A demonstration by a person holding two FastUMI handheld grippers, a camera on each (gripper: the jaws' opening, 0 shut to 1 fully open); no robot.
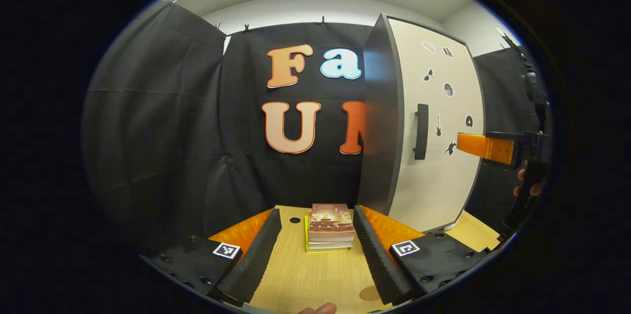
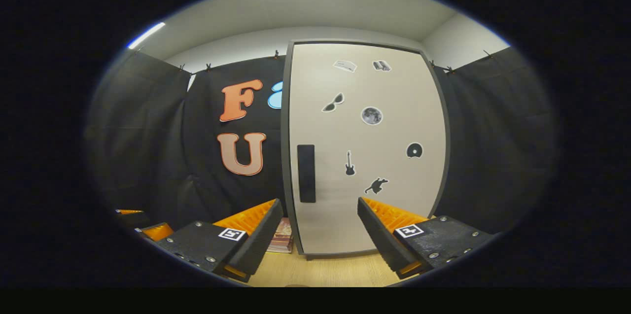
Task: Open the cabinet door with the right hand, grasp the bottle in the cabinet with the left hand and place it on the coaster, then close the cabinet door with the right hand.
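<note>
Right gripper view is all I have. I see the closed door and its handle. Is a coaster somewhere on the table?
Observer: Yes. The left gripper view shows the coaster on the table, close to one finger of the left gripper.
Operator: What lies beyond it?
Observer: A stack of books, between that gripper's open fingers.
Operator: Is my gripper near the handle?
Observer: The right gripper is apart from the handle, about level with it.
</note>
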